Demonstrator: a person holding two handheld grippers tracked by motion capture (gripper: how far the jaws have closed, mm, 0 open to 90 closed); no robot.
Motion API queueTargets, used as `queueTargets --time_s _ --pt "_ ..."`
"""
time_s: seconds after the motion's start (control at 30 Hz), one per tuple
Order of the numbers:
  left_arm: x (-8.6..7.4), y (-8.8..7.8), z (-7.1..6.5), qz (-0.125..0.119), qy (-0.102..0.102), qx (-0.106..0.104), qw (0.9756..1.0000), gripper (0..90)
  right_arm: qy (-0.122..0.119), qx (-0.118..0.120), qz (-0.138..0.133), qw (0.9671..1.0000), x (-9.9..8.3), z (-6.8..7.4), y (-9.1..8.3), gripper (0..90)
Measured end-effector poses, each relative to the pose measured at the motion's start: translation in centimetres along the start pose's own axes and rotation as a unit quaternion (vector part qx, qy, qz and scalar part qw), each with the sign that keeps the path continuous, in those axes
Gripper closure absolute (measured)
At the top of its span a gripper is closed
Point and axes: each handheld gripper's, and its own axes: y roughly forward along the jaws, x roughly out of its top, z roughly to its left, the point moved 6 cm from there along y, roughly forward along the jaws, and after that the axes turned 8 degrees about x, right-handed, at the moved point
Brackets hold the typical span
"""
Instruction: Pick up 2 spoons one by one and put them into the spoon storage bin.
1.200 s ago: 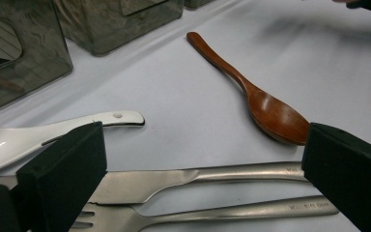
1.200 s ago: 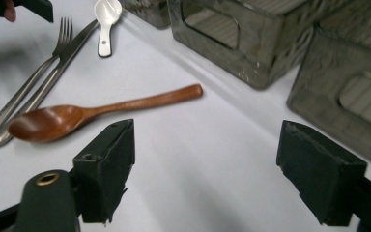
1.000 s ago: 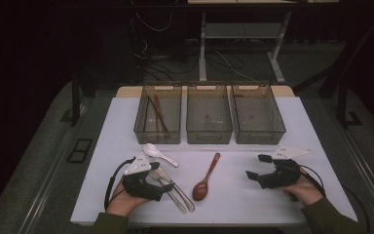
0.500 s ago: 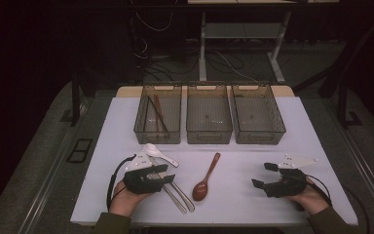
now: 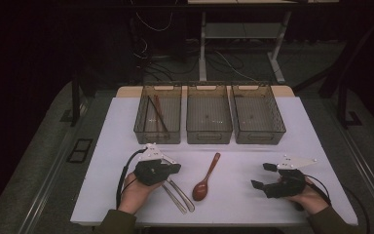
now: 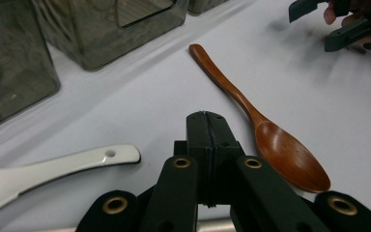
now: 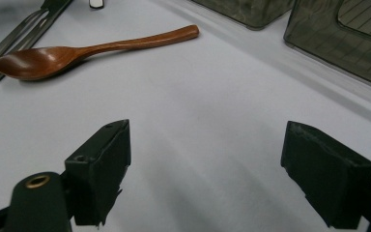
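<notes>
**Your hands and tools: position and state**

Left hand [image 5: 135, 192]: enters from the bottom edge of the high view, sleeve at the wrist, wrapped around the body of the left tool [image 6: 206, 137]. Grey three-cornered plate on top, black cable looping out on the outer side. Jaws have just been closing and now stand pressed flat together, nothing between them, as the left gripper view shows.

Right hand [image 5: 308, 196]: enters from the bottom right, fingers curled around the right tool [image 5: 262, 176]. Plate on top, cable trailing behind the wrist. Jaws spread wide apart, nothing between them, tips pointing toward your left side.
</notes>
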Motion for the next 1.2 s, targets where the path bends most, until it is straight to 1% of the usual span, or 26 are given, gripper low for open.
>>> queueTargets --time_s 0.07,0.17,0.27,0.47,0.53,0.57,0.77,0.9,1.1,1.2 --pt "0.2 0.5 -0.1 0.004 0.002 -0.001 1.0 88.8 0.003 0.002 -0.003 1.0 0.1 0.0 0.0 17.8" --pt "0.7 1.2 -0.3 0.007 0.004 -0.003 1.0 88.8 0.0 0.002 -0.001 1.0 0.1 0.1 0.1 17.8" --pt "1.2 1.9 -0.2 0.011 0.011 -0.003 0.9999 88.8 -0.003 0.002 0.0 1.0 0.0 0.1 0.2 17.8" --pt "2.3 3.4 -0.2 0.011 0.007 -0.006 0.9999 88.9 -0.002 0.003 -0.003 1.0 0.1 0.1 0.2 17.8" --pt "2.6 3.9 -0.2 0.014 0.011 -0.007 0.9998 88.9 -0.002 0.001 -0.003 1.0 0.1 0.1 0.2 17.8" --pt "2.8 4.2 -0.2 0.014 0.009 -0.008 0.9998 88.9 -0.002 0.001 -0.003 1.0 0.1 0.0 0.2 17.8" --pt "3.6 5.8 -0.4 0.03 0.01 -0.01 0.9995 88.9 -0.002 0.001 -0.004 1.0 0.1 0.0 0.2 17.8" --pt "4.1 7.1 -0.8 0.042 0.022 -0.004 0.9989 88.9 -0.002 0.001 -0.004 1.0 0.1 0.0 0.2 17.8" --pt "4.6 9.3 -1.2 0.062 0.032 0.008 0.9975 88.9 -0.002 -0.001 -0.004 1.0 0.1 -0.1 0.2 17.8" --pt "4.6 10.3 -1.4 0.071 0.035 0.009 0.9968 89.0 -0.003 -0.002 -0.002 1.0 0.0 -0.1 0.3 17.8"
